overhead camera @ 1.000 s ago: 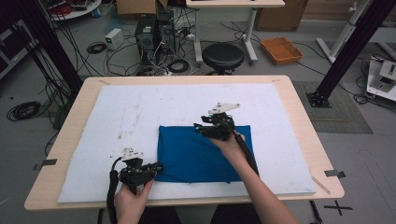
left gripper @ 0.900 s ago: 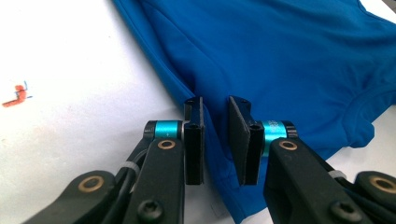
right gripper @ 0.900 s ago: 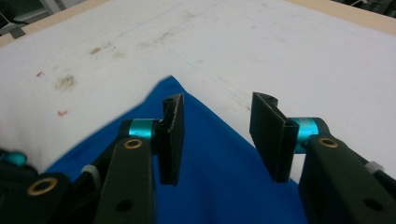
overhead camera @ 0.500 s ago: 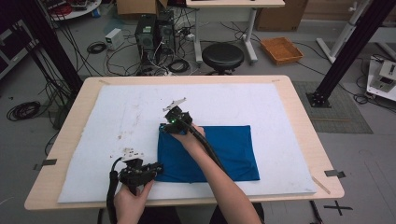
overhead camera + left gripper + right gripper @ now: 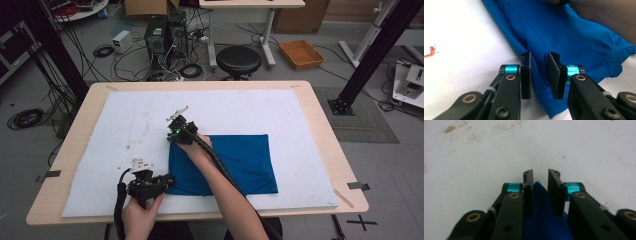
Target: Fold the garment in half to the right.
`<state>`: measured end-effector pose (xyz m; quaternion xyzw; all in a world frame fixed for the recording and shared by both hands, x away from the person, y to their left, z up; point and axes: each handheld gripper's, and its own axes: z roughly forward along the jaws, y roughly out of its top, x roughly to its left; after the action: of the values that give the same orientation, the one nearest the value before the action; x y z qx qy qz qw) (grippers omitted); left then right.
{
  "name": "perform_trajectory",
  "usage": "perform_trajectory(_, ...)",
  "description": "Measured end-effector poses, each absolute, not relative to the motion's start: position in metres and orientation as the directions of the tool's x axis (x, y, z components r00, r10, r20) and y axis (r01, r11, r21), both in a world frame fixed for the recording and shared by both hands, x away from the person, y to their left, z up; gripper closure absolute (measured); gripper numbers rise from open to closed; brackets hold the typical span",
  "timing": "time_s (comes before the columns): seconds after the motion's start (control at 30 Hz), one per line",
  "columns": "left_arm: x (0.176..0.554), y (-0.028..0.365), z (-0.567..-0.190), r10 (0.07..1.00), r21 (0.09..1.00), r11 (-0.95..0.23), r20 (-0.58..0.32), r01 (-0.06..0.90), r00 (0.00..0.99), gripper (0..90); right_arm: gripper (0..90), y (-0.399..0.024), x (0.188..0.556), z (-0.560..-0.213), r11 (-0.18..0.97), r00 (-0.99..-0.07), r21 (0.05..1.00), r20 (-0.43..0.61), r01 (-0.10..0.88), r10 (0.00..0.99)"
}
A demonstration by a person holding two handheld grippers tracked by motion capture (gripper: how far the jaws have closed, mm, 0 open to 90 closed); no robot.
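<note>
A blue cloth lies flat on the white mat, right of centre and towards the near edge. My left gripper rests at its near left corner. In the left gripper view the cloth's edge runs between the jaws of my left gripper, with a gap still showing between the pads. My right gripper is at the far left corner. Its jaws have just been closing, and that corner pokes up between the jaws of my right gripper, which stand slightly apart.
The mat covers a wooden table and carries brown stains near my left gripper. My right forearm crosses the cloth diagonally. A black stool, cables and a computer tower stand on the floor beyond the far edge.
My right gripper has travelled left along the cloth's far edge, from its middle to the far left corner. The left gripper has stayed at the near left corner.
</note>
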<state>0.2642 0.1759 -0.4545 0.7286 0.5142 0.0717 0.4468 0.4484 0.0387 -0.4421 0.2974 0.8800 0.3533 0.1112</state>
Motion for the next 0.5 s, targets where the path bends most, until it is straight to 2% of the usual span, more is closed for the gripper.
perform_trajectory(0.1,0.265,0.177,-0.454,0.813,0.721,-0.070,-0.360,0.689,0.459,74.5,86.4,0.040,0.447,-0.441,0.589,-0.806,0.688,-0.010,0.424,0.592)
perform_trajectory(0.33,0.264,0.177,-0.454,0.799,0.721,-0.069,-0.374,0.690,0.471,84.1,87.5,0.028,0.446,-0.424,0.536,-0.803,0.726,0.036,0.430,0.594)
perform_trajectory(0.5,0.265,0.177,-0.451,0.791,0.729,-0.076,-0.371,0.680,0.487,86.0,87.4,0.013,0.443,-0.408,0.500,-0.811,0.762,0.056,0.411,0.582)
